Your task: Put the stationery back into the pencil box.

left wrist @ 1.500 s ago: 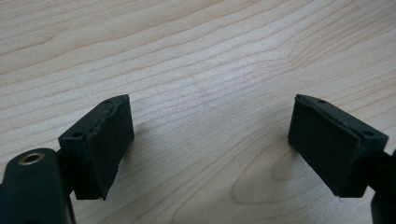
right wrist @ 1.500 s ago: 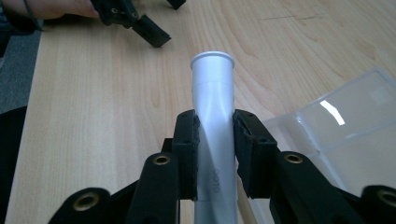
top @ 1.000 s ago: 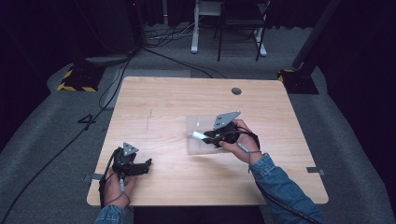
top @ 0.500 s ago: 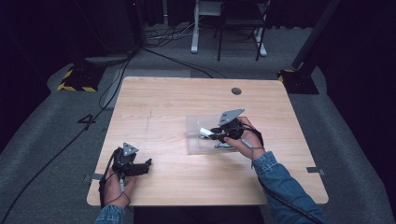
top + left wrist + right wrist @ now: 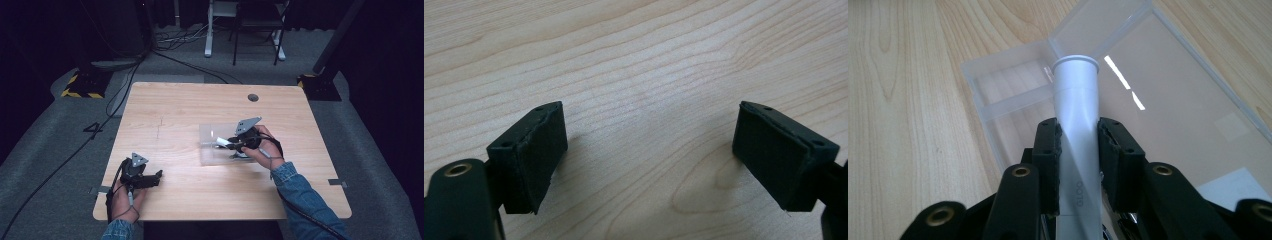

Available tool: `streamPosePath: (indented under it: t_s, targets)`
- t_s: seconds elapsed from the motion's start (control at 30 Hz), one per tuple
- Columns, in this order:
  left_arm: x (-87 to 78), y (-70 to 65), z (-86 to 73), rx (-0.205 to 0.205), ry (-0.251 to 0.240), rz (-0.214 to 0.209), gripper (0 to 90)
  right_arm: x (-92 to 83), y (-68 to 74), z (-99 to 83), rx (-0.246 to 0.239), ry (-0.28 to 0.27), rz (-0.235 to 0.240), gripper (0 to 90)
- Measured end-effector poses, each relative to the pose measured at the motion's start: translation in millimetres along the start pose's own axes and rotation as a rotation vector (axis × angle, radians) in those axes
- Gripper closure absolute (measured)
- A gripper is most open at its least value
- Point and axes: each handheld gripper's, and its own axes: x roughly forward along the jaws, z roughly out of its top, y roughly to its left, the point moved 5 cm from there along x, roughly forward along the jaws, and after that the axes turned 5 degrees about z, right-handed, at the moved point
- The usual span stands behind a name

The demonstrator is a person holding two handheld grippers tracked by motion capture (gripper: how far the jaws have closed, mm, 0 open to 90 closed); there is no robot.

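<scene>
High view: the right gripper [image 5: 226, 143] is holding a white plastic tube [image 5: 219, 142] over the clear plastic hinged box [image 5: 212, 150] toward the tabletop's [image 5: 200, 105] right edge; lowering gently should seat it. Left gripper view: the left gripper [image 5: 649, 150] is gaping wide, empty. Right gripper view: the jaws are clamping the tube's middle, aimed at the box's compartment.

A: Pale wood bench [image 5: 175, 110], grain running across, round cable port [image 5: 253, 97] near the far edge.

B: Black cables [image 5: 165, 52] snaking over grey floor [image 5: 45, 150] behind. Hazard-striped base [image 5: 80, 85] far left, white frame legs [image 5: 207, 30] beyond, dark chair [image 5: 255, 20] beside.
</scene>
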Motion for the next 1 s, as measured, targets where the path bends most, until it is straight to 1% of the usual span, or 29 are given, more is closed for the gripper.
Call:
streamPosePath:
  t_s: [0.1,0.23,0.33,0.63,0.8,1.0]
  targets:
    - [0.1,0.1,0.1,0.001,-0.001,-0.001,14.6,1.0,-0.5,-1.2,-0.005,0.007,0.003,71.3]
    - [0.0,0.0,0.0,0.0,0.0,-0.001,14.6,3.9,-0.9,-3.0,-0.028,0.026,0.009,71.3]
    - [0.1,0.0,0.1,0.001,-0.001,-0.001,14.6,7.0,0.8,-3.6,-0.033,0.041,0.014,71.3]
    - [0.1,0.0,0.1,0.001,-0.001,-0.001,14.6,16.6,4.2,-4.5,-0.071,0.083,0.028,71.3]
    - [0.1,0.0,0.0,0.001,-0.001,-0.001,14.6,18.2,6.5,-2.2,-0.098,0.092,0.036,71.3]
    - [0.1,0.0,0.0,0.001,-0.001,-0.001,14.6,20.8,8.1,-2.3,-0.105,0.107,0.037,71.2]
